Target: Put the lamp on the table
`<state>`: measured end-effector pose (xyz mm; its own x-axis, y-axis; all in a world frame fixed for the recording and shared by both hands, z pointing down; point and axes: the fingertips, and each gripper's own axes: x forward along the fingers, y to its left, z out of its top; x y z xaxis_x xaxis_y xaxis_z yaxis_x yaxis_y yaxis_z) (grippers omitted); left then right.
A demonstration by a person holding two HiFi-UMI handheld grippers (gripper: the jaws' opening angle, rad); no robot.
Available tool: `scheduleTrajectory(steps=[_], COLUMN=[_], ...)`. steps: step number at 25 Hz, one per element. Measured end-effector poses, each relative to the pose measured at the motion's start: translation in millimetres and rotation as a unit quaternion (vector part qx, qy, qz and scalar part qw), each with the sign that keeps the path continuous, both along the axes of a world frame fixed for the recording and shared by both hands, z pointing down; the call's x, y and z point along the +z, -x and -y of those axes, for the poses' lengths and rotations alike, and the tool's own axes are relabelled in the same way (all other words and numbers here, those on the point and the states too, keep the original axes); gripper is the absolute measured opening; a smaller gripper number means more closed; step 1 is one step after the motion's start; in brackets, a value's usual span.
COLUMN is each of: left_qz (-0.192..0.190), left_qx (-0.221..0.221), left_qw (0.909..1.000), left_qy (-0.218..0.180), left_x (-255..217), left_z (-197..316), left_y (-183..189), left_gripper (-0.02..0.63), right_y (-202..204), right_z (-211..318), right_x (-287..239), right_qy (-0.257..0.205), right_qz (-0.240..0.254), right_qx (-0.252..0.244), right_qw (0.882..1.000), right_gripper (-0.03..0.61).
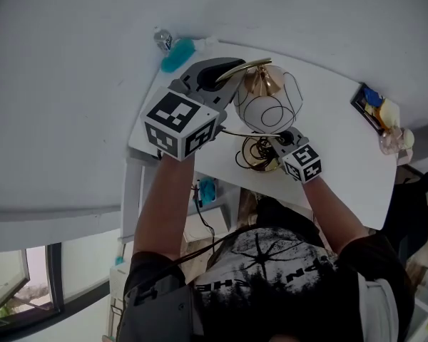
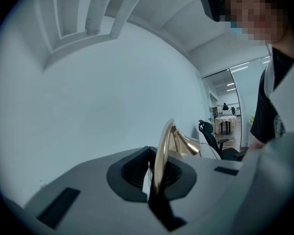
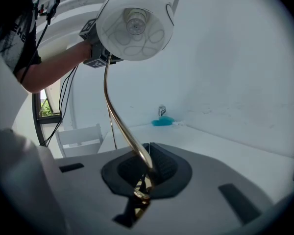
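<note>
Centre left in the head view, the left gripper (image 1: 225,77) has its jaws pinched on the lamp's (image 1: 268,100) brass stem (image 2: 160,155), just behind the shade (image 3: 134,23). Lower right of it, the right gripper (image 1: 285,141) clamps the same stem near its foot. The lamp hangs over the white table (image 1: 342,162). Its stem arches from the right jaws up to the left, so the right hand looks nearer the table.

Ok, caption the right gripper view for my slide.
Right tool shut on the lamp stem, globe shade overhead, white table beyond.
</note>
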<state>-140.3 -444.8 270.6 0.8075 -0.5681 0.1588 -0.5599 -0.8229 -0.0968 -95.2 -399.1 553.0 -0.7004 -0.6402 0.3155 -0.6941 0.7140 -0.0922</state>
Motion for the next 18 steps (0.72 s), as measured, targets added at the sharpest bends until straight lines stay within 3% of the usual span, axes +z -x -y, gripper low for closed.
scheduleTrajectory(steps=[18], left_qz=[0.028], left_qx=[0.002], left_qw=[0.9995], left_qy=[-0.016], left_x=[15], left_z=[194], left_y=[-10], left_gripper=[0.015], right_y=[5], right_z=[206], right_x=[18], right_qy=[-0.012], right_qz=[0.014], right_qx=[0.001], right_qw=[1.0], right_gripper=[0.018])
